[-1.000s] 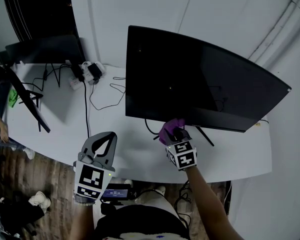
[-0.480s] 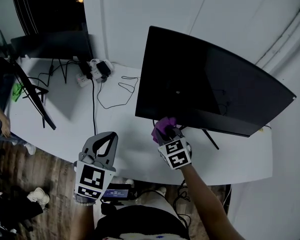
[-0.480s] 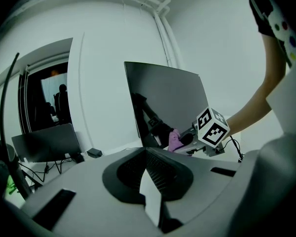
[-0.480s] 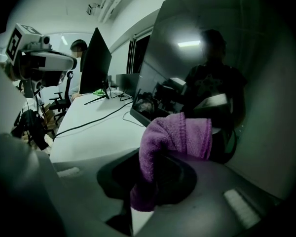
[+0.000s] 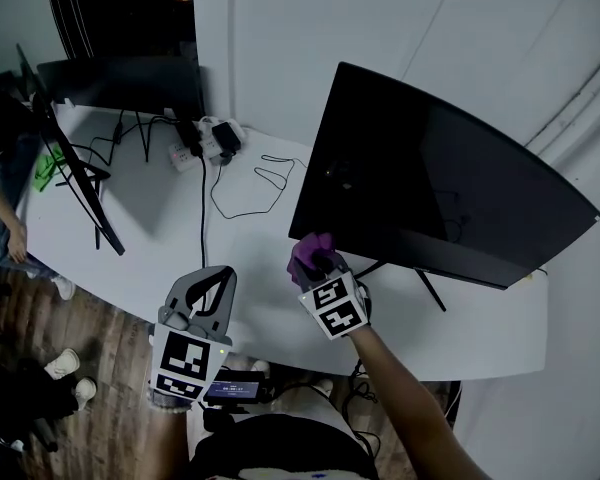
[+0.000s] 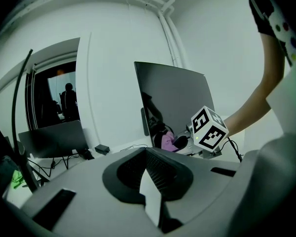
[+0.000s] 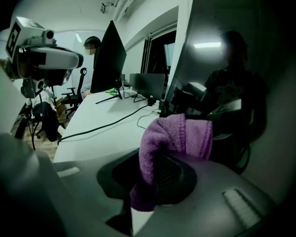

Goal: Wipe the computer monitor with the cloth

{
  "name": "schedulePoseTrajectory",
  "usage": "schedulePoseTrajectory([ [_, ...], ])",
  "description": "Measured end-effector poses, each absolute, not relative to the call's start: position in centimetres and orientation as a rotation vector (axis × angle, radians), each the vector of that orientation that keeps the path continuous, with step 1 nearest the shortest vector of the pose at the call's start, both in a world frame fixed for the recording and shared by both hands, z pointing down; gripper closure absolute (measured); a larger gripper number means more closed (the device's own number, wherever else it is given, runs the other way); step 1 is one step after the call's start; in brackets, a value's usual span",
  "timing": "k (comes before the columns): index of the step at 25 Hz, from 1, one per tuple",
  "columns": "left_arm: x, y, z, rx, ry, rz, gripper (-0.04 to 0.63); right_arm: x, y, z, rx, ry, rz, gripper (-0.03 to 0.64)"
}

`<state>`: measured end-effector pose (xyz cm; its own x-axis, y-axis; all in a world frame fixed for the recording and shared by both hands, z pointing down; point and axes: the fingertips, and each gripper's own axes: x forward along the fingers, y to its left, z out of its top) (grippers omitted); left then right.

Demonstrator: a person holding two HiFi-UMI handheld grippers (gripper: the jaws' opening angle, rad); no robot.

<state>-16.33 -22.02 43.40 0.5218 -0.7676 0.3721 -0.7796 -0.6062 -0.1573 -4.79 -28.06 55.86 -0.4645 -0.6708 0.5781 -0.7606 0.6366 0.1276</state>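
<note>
The large dark computer monitor point(image 5: 440, 183) stands on the white desk point(image 5: 160, 238) at the right. My right gripper point(image 5: 316, 261) is shut on a purple cloth point(image 5: 307, 252) at the screen's lower left corner. In the right gripper view the cloth point(image 7: 173, 135) drapes over the jaws, with the glossy screen point(image 7: 227, 78) close on the right. The cloth seems to touch the monitor, but I cannot be sure. My left gripper point(image 5: 218, 276) is shut and empty, near the desk's front edge. From the left gripper view I see the monitor point(image 6: 175, 95) and the cloth point(image 6: 166, 140).
A second monitor point(image 5: 75, 183) stands edge-on at the desk's left end, and another dark screen point(image 5: 120, 83) sits at the back. A power strip point(image 5: 208, 140) and loose cables point(image 5: 250, 193) lie between them. A person point(image 5: 0, 218) stands at the left edge.
My right gripper has carried the cloth leftward along the monitor's bottom edge to its lower left corner. The head view has shifted. The left gripper has stayed put.
</note>
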Motion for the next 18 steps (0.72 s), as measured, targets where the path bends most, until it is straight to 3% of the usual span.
schedulePoseTrajectory([
  [18,-19.3,-22.3,43.9,2.641,-1.469,0.630,0.589,-12.1,-28.5,55.8,0.854,-2.327,0.087,0.548],
])
